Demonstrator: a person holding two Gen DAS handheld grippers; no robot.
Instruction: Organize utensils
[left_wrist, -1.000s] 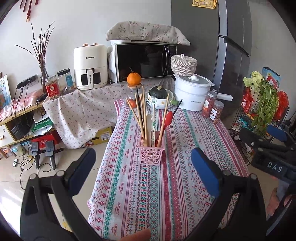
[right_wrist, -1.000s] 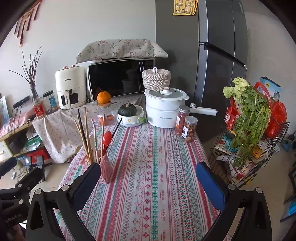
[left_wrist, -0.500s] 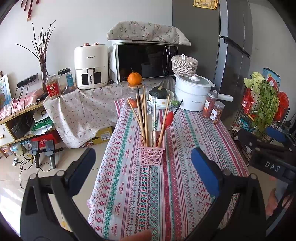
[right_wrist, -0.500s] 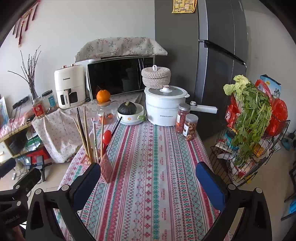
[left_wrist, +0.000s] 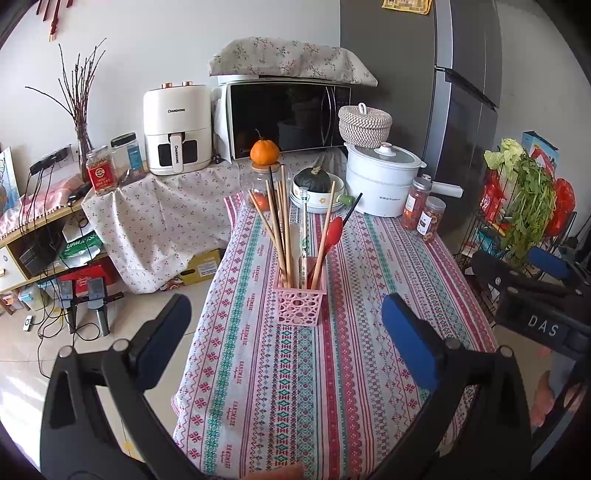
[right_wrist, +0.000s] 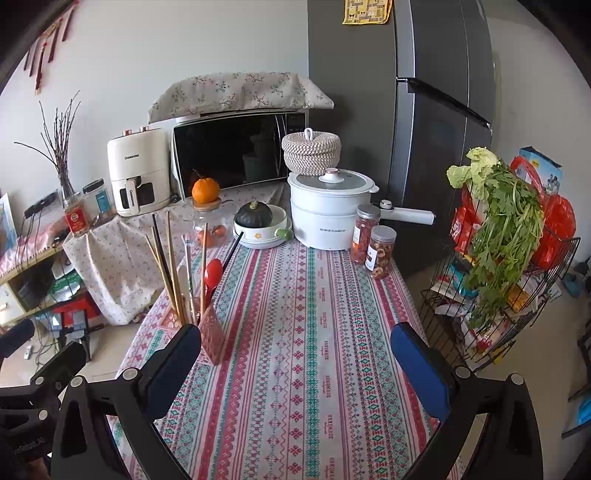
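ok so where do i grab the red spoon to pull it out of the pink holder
Grip the red spoon on its handle just below the bowl, where it leans right, clear of the chopsticks. Come from above and the right with the left gripper, whose open jaws already face the holder, and pull up along the lean. A black stick sits close behind, so close narrowly.

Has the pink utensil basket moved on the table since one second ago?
No. The pink utensil basket keeps its place on the same tablecloth stripes, upright.
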